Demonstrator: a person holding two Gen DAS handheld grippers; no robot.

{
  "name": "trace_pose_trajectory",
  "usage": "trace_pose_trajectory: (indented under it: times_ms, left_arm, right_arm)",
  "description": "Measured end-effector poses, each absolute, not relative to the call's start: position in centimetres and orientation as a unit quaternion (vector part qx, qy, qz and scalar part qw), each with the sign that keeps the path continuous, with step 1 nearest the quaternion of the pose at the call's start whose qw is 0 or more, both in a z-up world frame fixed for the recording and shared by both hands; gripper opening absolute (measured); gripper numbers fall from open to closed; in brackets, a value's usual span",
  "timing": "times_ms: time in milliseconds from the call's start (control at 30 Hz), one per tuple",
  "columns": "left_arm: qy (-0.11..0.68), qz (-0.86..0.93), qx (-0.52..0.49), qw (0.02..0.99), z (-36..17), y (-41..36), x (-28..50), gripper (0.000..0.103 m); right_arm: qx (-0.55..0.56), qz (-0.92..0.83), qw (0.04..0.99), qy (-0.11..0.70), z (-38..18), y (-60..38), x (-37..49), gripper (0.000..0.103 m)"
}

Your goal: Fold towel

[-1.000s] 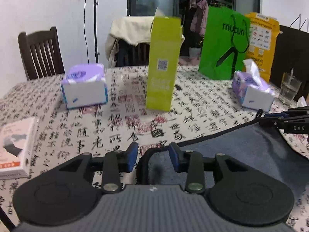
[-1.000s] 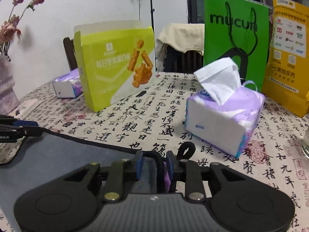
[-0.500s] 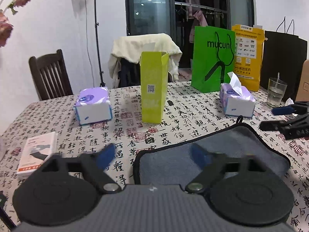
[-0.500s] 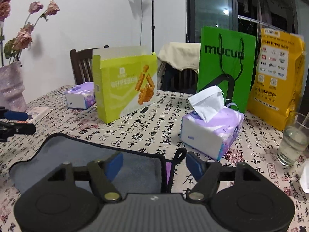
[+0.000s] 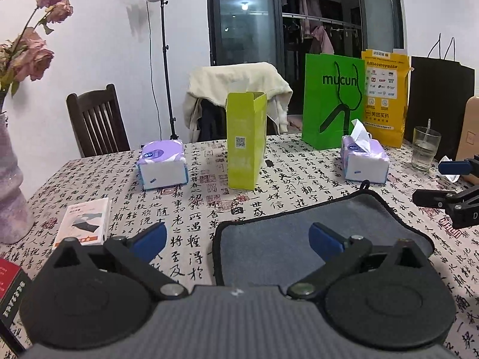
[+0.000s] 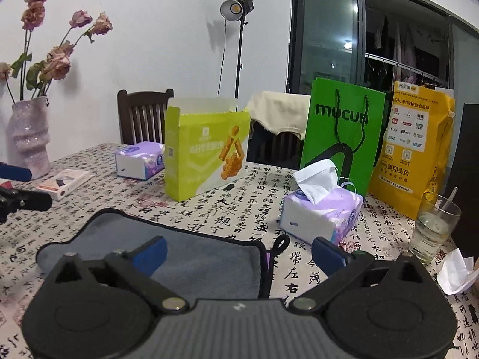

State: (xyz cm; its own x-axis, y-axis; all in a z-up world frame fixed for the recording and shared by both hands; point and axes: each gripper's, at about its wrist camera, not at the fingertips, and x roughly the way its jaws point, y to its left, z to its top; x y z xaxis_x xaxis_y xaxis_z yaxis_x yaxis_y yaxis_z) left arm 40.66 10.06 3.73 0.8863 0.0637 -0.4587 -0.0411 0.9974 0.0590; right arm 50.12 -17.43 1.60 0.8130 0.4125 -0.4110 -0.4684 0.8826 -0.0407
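Observation:
A grey towel with black trim (image 5: 299, 233) lies folded flat on the patterned tablecloth; it also shows in the right wrist view (image 6: 191, 257). My left gripper (image 5: 238, 237) is open and empty, raised above the towel's near left corner. My right gripper (image 6: 238, 251) is open and empty above the towel's right edge, where a black hanging loop (image 6: 280, 243) sticks out. The right gripper also shows at the right edge of the left wrist view (image 5: 449, 185). The left gripper shows at the left edge of the right wrist view (image 6: 18, 188).
Beyond the towel stand a lime box (image 5: 245, 140), two purple tissue packs (image 5: 161, 164) (image 5: 363, 161), a green bag (image 5: 332, 101), a yellow bag (image 5: 384, 95) and a glass of water (image 6: 434, 230). A small booklet (image 5: 85, 224) and a vase (image 6: 28, 137) are on the left.
Both grippers have opened, let go of the towel's corners and lifted back and up. The towel now lies flat on the table.

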Motion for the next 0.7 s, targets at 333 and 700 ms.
trace_pose_trajectory:
  times_ms: [333, 700]
  left_arm:
    - [0.218, 0.032, 0.026, 0.975, 5.0, 9.1, 36.6, 0.103]
    - [0.204, 0.033, 0.025, 0.978, 5.0, 8.0, 31.9, 0.103]
  right_arm:
    - [-0.058, 0.231, 0.954, 0.183, 2.9, -18.2, 46.5, 0.103]
    - [-0.053, 0.23, 0.956, 0.172, 3.0, -19.5, 41.8, 0.103]
